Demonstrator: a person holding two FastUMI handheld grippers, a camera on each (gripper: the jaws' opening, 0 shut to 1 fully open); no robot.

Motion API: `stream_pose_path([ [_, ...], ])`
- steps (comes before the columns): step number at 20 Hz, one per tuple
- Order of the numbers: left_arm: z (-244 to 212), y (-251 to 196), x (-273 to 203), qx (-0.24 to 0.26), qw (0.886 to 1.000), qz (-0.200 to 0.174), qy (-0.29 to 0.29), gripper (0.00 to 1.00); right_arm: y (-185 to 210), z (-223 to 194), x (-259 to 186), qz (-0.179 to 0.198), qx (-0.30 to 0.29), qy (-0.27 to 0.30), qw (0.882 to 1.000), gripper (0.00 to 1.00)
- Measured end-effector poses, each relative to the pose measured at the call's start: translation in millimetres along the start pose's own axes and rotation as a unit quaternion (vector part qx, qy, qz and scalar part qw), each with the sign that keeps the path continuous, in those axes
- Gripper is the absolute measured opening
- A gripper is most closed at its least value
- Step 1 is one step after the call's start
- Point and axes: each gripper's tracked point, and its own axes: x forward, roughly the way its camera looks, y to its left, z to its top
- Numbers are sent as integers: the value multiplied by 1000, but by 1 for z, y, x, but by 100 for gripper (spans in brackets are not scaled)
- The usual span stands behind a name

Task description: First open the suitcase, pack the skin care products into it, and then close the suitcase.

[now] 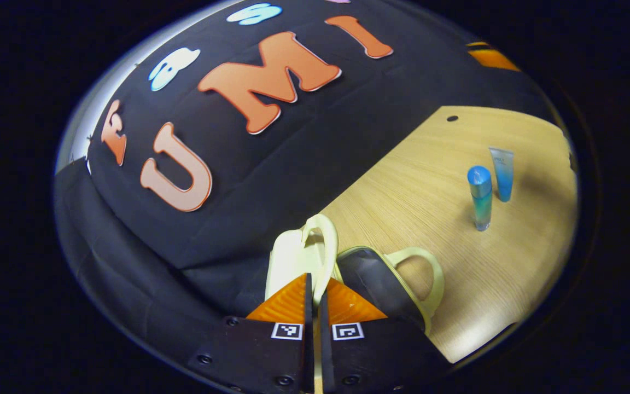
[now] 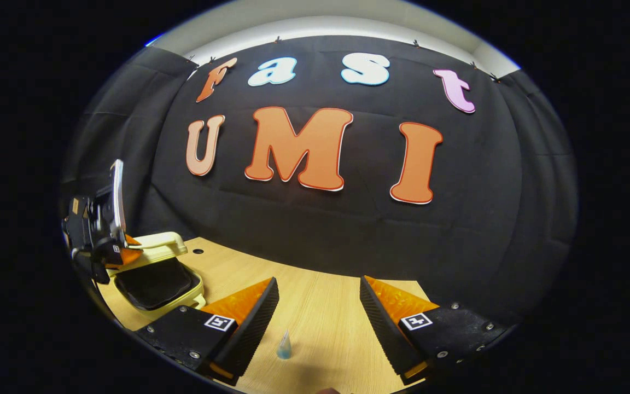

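Left claw point(image 1: 315, 298) is pinched nearly closed on the thin edge of the suitcase lid point(image 1: 298, 254), which it holds raised near the booth wall. The suitcase point(image 2: 156, 282) lies open at the desk point(image 1: 430, 197) edge, dark lining facing up, handle point(image 1: 421, 273) pointing out toward the desk's middle.

Right claw point(image 2: 318, 306) hangs wide open, holding nothing, above a tube point(image 2: 284, 346) that stands nozzle up.

Bottle point(image 1: 480, 197) and a second tube point(image 1: 502, 172) stand upright just beside each other, long axes vertical, well apart from the suitcase.

Risks, as I judge them:
- The grip on the lid rim is narrow; a slip would let the lid drop shut.
- Both products are tall and narrow; a sideways nudge from one finger would topple them.
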Motion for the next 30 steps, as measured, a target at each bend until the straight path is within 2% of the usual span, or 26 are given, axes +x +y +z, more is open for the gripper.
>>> stream_pose_path([
  [5, -1, 54, -4, -103, 994, 18, -14, 6, 16, 3, -2, 3, 0, 8, 1000, 94],
  [8, -11, 95, -1, -141, 989, 42, -20, 6, 25, 5, -4, -1, -8, 12, 1000, 95],
  [12, -31, 143, 3, -158, 985, 70, -21, 6, 38, 8, -6, -6, -11, 15, 1000, 95],
  [16, -58, 181, 6, -164, 982, 87, -18, 6, 52, 9, -6, -17, -9, 22, 1000, 94],
  [19, -79, 209, 10, -189, 977, 95, -20, 6, 66, 12, -5, -24, 1, 26, 999, 95],
  [24, -129, 253, 30, -219, 970, 106, -9, 6, 85, 20, -1, -43, 1, 31, 999, 95],
  [30, -207, 287, 60, -230, 965, 119, 39, 6, 101, 33, 0, -50, 44, 34, 997, 94],
])
